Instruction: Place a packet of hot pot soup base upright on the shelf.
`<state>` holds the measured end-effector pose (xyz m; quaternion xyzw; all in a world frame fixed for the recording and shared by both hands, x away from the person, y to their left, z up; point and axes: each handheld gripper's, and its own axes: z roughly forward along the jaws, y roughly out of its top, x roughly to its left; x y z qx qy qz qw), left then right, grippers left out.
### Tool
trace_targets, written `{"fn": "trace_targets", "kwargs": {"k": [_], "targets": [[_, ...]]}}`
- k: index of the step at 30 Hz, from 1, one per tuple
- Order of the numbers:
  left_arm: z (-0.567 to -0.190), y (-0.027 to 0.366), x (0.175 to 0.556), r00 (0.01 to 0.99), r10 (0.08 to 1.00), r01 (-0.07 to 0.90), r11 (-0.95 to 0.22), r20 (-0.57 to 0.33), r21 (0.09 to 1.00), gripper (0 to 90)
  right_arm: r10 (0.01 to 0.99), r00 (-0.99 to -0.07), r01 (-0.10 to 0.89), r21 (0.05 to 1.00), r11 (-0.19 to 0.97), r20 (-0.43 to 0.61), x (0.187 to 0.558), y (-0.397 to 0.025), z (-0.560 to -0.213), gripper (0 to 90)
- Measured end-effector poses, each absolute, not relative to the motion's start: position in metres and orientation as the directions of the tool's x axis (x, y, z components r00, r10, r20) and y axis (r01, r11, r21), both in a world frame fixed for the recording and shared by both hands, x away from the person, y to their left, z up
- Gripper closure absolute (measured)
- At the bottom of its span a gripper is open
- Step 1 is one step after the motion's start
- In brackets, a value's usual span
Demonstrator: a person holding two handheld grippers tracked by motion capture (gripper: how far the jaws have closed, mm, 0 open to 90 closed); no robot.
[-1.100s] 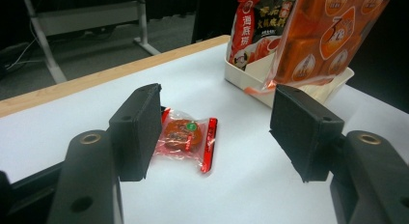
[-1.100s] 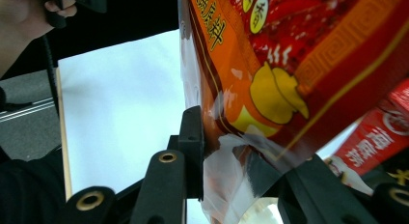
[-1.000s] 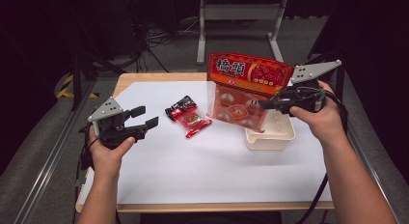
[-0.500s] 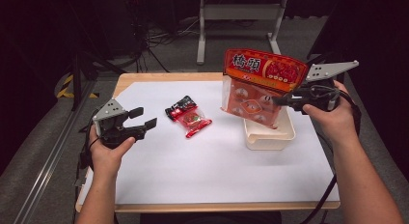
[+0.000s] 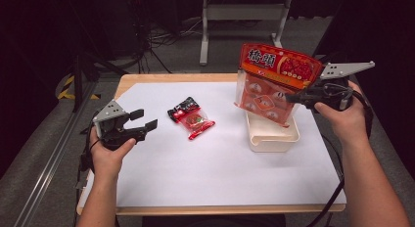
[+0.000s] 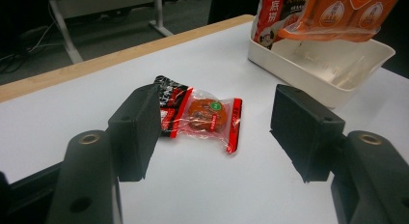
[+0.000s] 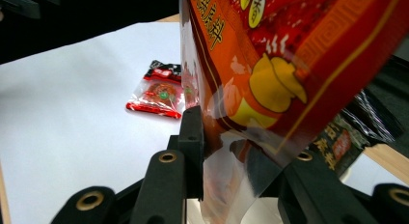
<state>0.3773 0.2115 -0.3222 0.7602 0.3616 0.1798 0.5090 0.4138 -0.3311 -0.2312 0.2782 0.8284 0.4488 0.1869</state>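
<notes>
White paper covers the table point(image 5: 161, 188) in front of us, dark floor and metal stand legs beyond its far edge. Compared with a moment ago, our right gripper point(image 5: 293, 97) has carried the big orange snack bag point(image 5: 276, 82) higher and a touch to the right; the bag now hangs tilted over the white tray point(image 5: 271, 139), its lower edge just above the far part of the tray rather than down inside it. The jaws are clamped on the bag's right side, and in the right gripper view we see clear film and printed foil pinched between them. Our left gripper point(image 5: 142, 120) has barely shifted: it hovers at the near left of the table, jaws spread wide, nothing between them, pointed toward the two small wrapped snacks point(image 6: 202, 113) lying on the paper at centre, well left of the tray. As for the tray, the part of its inside that the left gripper view shows is bare white plastic.
</notes>
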Motion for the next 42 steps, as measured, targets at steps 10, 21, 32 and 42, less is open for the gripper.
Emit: {"fn": "trace_targets", "kwargs": {"k": [10,21,32,42], "targets": [[-0.323,0.211,0.377,0.676,0.73,0.373,-0.223,-0.099,0.901,36.0,0.675,-0.734,0.31,0.849,0.428,-0.073,0.416,-0.342,-0.235,71.5],[-0.323,0.211,0.378,0.683,0.724,0.366,-0.225,-0.096,0.903,35.9,0.707,-0.705,0.334,0.849,0.409,-0.063,0.423,-0.351,-0.246,71.5],[-0.323,0.211,0.378,0.685,0.722,0.368,-0.227,-0.097,0.902,35.6,0.712,-0.701,0.366,0.833,0.415,-0.046,0.43,-0.35,-0.263,71.4],[-0.323,0.212,0.378,0.688,0.72,0.366,-0.234,-0.093,0.901,35.5,0.716,-0.698,0.4,0.813,0.422,-0.028,0.436,-0.349,-0.279,71.4]]}}
